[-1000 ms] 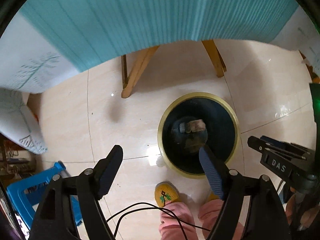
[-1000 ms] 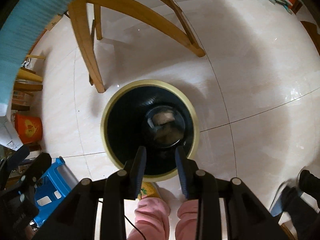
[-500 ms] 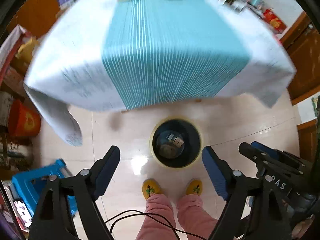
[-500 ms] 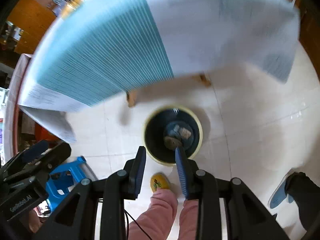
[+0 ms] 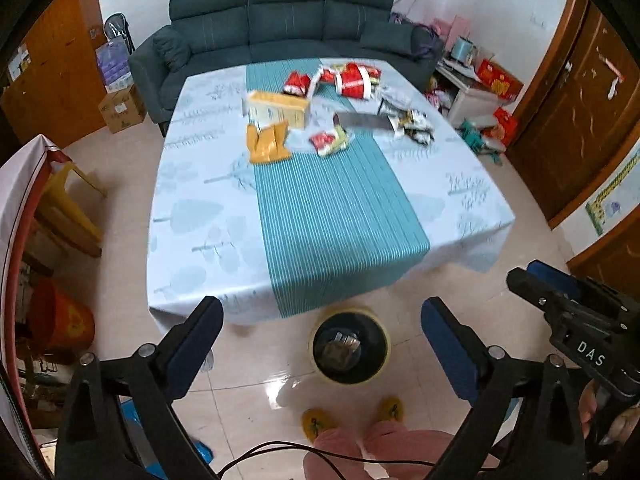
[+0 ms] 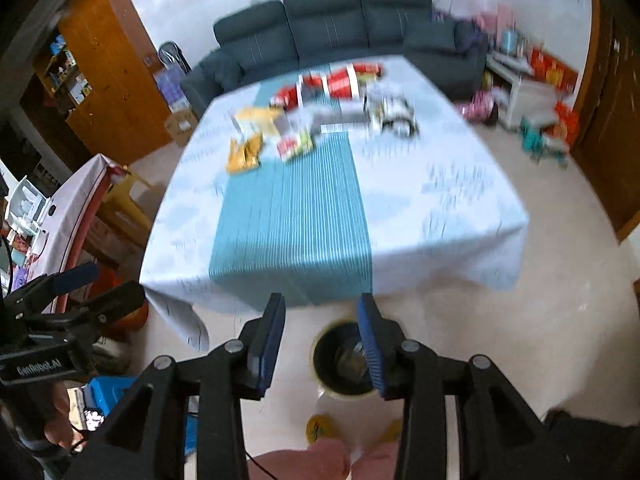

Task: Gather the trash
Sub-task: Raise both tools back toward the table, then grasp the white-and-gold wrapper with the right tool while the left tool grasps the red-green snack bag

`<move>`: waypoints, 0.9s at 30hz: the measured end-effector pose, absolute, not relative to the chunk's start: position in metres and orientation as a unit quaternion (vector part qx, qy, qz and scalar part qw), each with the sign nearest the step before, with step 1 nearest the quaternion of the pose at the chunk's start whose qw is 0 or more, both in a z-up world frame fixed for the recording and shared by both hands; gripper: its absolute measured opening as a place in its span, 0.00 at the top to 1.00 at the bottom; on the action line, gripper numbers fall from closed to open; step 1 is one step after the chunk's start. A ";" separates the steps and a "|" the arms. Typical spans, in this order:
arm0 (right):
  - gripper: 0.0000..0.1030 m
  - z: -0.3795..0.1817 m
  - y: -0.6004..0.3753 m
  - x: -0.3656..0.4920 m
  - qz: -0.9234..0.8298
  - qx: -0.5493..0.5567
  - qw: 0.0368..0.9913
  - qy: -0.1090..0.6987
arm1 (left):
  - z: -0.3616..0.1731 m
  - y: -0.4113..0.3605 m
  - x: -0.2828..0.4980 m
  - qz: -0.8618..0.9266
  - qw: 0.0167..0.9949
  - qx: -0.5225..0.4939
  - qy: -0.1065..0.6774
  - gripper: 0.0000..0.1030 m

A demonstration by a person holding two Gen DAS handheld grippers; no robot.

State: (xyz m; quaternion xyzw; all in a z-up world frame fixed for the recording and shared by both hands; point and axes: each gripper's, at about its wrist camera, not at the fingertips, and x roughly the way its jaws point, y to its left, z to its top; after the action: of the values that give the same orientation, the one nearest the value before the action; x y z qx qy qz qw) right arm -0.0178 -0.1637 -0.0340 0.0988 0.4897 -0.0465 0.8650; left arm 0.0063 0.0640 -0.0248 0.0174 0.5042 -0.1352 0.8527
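My landmark is the trash bin [image 5: 350, 349] on the floor just off the near edge of the table [image 5: 192, 216]; it already holds some scraps at its bottom, so part of the collecting looks done. My left tongs [image 5: 322, 346] hang above and to my side of the bin, jaws opening wide with nothing between them. Beyond the bin, at the table's far end, plenty is left: a yellow wrapper [image 5: 267, 145] furthest left, a yellow box [image 5: 279, 109] behind it, a small red-and-green packet [image 5: 330, 141] straight beyond the bin, red packaging [image 5: 352, 79] further back, and crumpled wrappers [image 5: 412, 122] to the right. My right tongs [image 6: 322, 344], right of the left pair, are also opening and empty.
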 end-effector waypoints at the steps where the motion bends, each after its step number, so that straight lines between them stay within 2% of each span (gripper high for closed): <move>1: 0.62 -0.030 -0.163 -0.014 -0.048 0.096 0.868 0.485 | -0.021 0.067 0.012 -0.136 0.853 0.014 0.503 0.04; 7: 0.62 -0.006 -0.171 0.006 -0.061 0.094 0.879 0.463 | -0.015 0.068 0.035 -0.135 0.857 0.014 0.497 0.04; 13: 0.60 -0.008 -0.197 0.040 -0.070 0.101 0.879 0.461 | -0.018 0.046 0.070 -0.154 0.850 0.028 0.503 0.01; 15: 0.52 -0.012 -0.211 0.055 -0.069 0.113 0.875 0.466 | -0.025 0.032 0.087 -0.158 0.845 0.037 0.510 0.01; 21: 0.51 -0.032 -0.262 0.120 -0.043 0.149 0.861 0.485 | -0.044 -0.008 0.146 -0.139 0.837 0.062 0.525 0.01; 25: 0.50 -0.047 -0.296 0.169 -0.021 0.154 0.849 0.506 | -0.073 -0.039 0.198 -0.137 0.817 0.069 0.556 0.01; 27: 0.46 -0.058 -0.313 0.193 -0.016 0.154 0.843 0.515 | -0.094 -0.054 0.227 -0.126 0.806 0.082 0.572 0.01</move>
State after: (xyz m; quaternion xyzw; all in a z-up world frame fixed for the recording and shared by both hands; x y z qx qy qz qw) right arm 0.1928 -0.3134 -0.0580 0.1544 0.5147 -0.0156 0.8432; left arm 0.2273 -0.0543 -0.0937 0.0819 0.5722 -0.1257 0.8063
